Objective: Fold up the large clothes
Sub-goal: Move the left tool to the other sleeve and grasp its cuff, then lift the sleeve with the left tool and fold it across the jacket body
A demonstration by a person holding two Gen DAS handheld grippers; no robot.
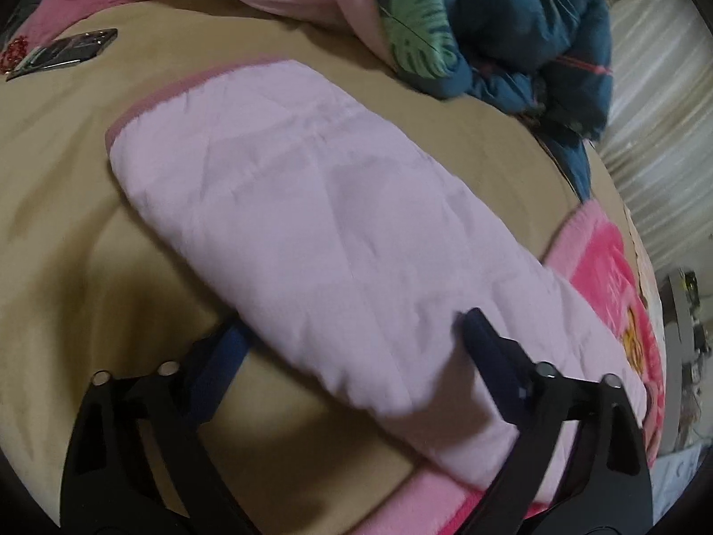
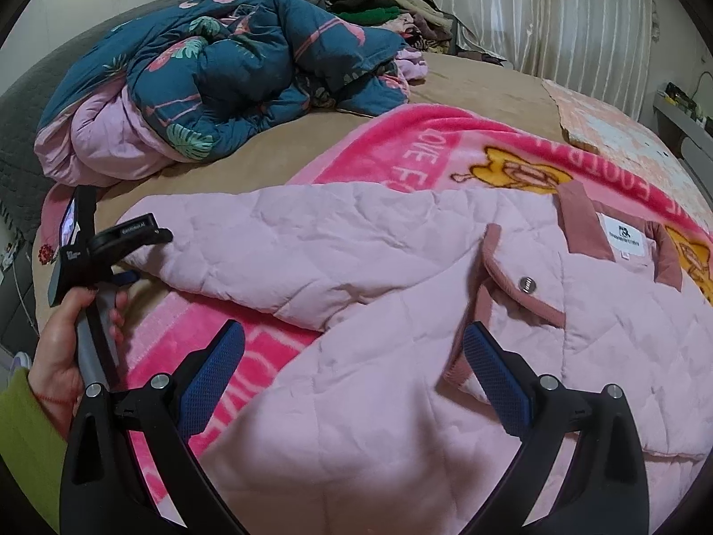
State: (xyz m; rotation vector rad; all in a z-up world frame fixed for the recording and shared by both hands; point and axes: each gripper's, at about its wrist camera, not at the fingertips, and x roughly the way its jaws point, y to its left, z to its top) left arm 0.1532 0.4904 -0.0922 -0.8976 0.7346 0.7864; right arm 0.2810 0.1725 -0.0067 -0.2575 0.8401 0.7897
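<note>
Lying across one pink blanket on the bed, one pale pink quilted jacket shows its collar only to the right wrist; the left wrist sees one sleeve. Left gripper straddles that sleeve, jaws apart; right gripper hovers, jaws wide, empty.

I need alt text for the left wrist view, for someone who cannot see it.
The left gripper has its blue-padded fingers spread wide around the edge of a pale pink quilted jacket sleeve lying on a tan bedsheet. A bright pink blanket lies to the right, a teal floral quilt behind.
</note>
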